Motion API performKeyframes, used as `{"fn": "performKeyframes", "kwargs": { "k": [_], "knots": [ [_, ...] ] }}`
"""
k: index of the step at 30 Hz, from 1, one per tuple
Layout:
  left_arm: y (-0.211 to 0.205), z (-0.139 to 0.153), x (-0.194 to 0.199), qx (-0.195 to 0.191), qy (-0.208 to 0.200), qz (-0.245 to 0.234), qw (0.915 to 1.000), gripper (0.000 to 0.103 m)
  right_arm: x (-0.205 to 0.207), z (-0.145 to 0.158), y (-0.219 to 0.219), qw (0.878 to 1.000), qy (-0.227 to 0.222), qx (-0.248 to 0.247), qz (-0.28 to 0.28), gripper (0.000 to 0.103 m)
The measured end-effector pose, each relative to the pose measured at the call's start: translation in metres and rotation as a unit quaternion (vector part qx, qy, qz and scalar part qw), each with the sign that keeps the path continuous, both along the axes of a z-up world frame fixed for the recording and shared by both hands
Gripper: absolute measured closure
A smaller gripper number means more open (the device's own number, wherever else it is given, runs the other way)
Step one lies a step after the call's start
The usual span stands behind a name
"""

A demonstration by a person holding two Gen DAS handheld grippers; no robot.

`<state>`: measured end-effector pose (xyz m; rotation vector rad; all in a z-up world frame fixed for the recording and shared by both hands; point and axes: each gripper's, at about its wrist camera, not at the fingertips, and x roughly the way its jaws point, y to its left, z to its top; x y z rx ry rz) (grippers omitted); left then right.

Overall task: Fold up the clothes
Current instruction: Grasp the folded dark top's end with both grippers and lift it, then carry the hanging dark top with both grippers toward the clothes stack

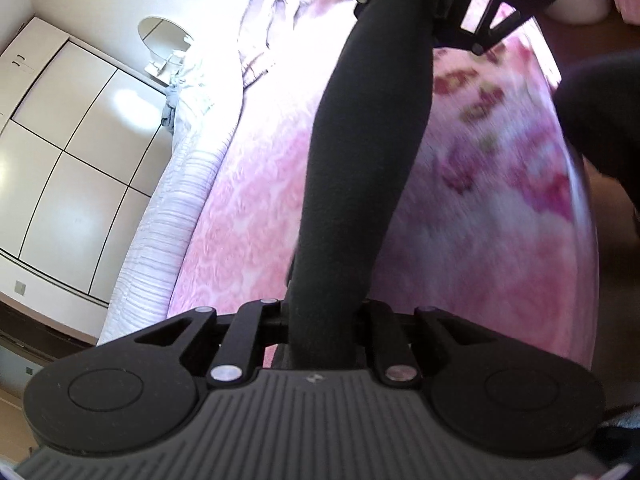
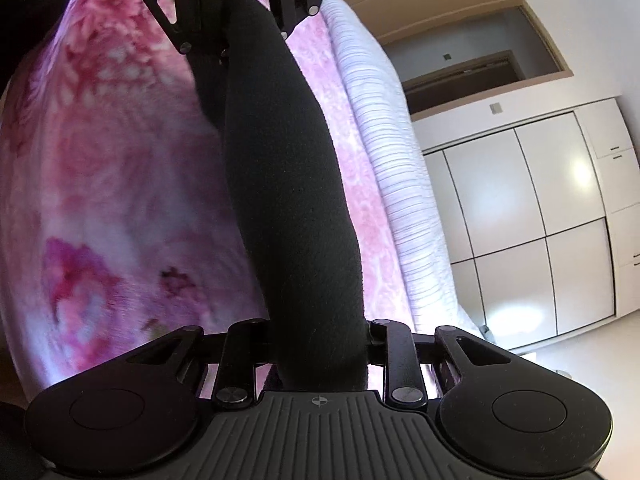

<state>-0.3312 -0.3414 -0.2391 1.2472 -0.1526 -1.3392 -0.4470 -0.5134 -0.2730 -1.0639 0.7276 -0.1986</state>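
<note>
Pink floral fleece blanket (image 1: 248, 216) covers the bed and fills most of both views; large magenta flower prints, blurred, on the part nearer the person. Along its far edge lies a white ribbed, striped quilt (image 1: 160, 240), bunched in a long ridge. White panelled wardrobe (image 1: 68, 152) with dark seams stands behind the bed. In the right wrist view a tan wooden door frame (image 2: 452, 28) shows above the wardrobe.

Task item: a black fleece-like garment (image 1: 368, 140), gathered into a thick, rope-like length, held above the blanket and stretched between the two grippers. No contact with the bed can be confirmed.

Left gripper (image 1: 320, 320): black two-finger unit, jaws pinching one end of the black garment, cloth bulging out between the fingers. Right gripper (image 2: 320, 344): same make, jaws likewise clamped on the other end. Each gripper appears at the top of the other's view, facing it.

Small items: crumpled pale lilac clothing (image 1: 264, 28) at the bed's far end; round white mirror (image 1: 164, 34) beside the wardrobe.
</note>
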Motion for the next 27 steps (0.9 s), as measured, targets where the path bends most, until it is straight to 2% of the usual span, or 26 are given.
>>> {"fn": "performKeyframes", "kwargs": {
  "k": [4, 9, 14, 18, 22, 27],
  "knots": [
    [-0.015, 0.011, 0.019, -0.008, 0.017, -0.007, 0.9998, 0.091, -0.01, 0.015, -0.01, 1.0, -0.004, 0.011, 0.002, 0.077],
    [-0.044, 0.029, 0.051, 0.002, 0.04, -0.01, 0.9992, 0.091, 0.011, 0.036, -0.031, 1.0, -0.003, 0.028, 0.011, 0.077],
    [-0.059, 0.08, 0.05, 0.038, 0.071, -0.008, 0.9967, 0.091, 0.007, 0.09, -0.041, 0.997, 0.029, 0.071, -0.003, 0.078],
    [-0.071, 0.137, 0.021, 0.067, 0.088, -0.03, 0.9934, 0.091, -0.008, 0.145, -0.048, 0.992, 0.055, 0.108, -0.025, 0.078],
    [-0.097, 0.202, -0.019, 0.077, 0.12, -0.049, 0.9885, 0.091, -0.059, 0.21, -0.057, 0.985, 0.066, 0.141, -0.07, 0.078],
    [-0.14, 0.257, -0.094, 0.088, 0.124, -0.091, 0.9842, 0.091, -0.131, 0.271, -0.083, 0.977, 0.071, 0.16, -0.12, 0.078]
  ]
}}
